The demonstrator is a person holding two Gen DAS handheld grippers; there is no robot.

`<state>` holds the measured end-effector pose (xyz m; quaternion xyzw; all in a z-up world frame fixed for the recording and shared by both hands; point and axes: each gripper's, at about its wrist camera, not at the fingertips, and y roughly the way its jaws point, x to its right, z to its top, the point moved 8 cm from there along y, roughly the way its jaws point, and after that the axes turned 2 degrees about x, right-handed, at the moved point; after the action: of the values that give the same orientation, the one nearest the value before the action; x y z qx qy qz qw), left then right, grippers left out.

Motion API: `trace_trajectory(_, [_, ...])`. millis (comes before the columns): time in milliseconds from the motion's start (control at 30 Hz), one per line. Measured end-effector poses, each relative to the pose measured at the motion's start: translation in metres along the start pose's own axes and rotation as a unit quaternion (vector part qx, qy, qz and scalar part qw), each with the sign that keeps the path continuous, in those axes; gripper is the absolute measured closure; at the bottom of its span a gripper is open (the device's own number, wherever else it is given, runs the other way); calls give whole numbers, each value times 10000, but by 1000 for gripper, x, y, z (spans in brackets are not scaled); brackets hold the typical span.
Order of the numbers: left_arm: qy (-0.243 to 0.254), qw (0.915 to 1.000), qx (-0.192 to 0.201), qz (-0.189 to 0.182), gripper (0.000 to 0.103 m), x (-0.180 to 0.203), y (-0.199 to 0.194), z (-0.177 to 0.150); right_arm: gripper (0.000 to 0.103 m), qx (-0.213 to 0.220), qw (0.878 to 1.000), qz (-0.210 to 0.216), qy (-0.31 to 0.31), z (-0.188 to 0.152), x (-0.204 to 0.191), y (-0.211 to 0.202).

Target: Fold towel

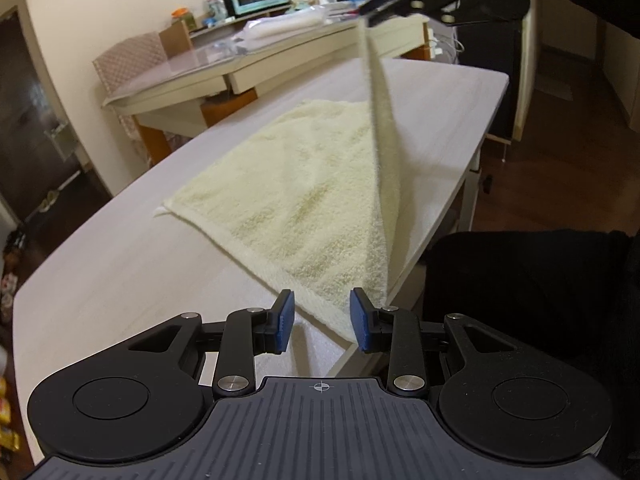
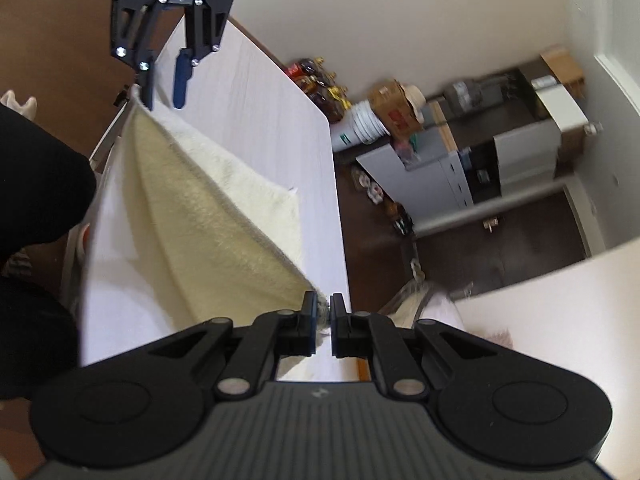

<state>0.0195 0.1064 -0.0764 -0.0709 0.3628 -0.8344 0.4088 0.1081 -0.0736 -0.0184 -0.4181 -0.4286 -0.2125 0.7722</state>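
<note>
right gripper (image 2: 324, 316): clamped on one towel (image 1: 304, 200) corner, lifted off the table (image 1: 120, 248) | left gripper (image 1: 322, 322): jaws apart, straddling the opposite near corner, seemingly not pinching it | towel: pulled taut between the two, the rest spread flat on the table ahead

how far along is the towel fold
Early. Done: the right gripper has pinched one corner of the towel and lifted it off the table. In hand: that raised corner, pulled taut. Left: the left gripper is open at the near corner, gripping nothing; no fold is laid yet.
</note>
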Motion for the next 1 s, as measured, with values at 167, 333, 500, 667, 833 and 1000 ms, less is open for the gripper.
trace_trajectory(167, [-772,9967,238,-115,69,-19,-8,-1,96,131,9996,127,-208,11,6,26])
trace_trajectory(333, [-1500,9880,287,244,69,-38,-5,9,96,157,9992,241,-269,15,5,42])
trace_trajectory(500, [-1848,9819,228,345,69,-32,-3,10,96,226,9988,348,-265,17,9,61])
trace_trajectory(667, [-2218,9734,184,546,69,-27,-3,4,96,407,9978,496,-193,20,16,74])
trace_trajectory(833, [-2480,9663,197,664,69,-33,-5,1,96,538,9960,706,-86,22,24,94])
trace_trajectory(1000, [-2638,9614,190,755,69,-37,-6,0,96,629,9943,855,72,23,32,102])
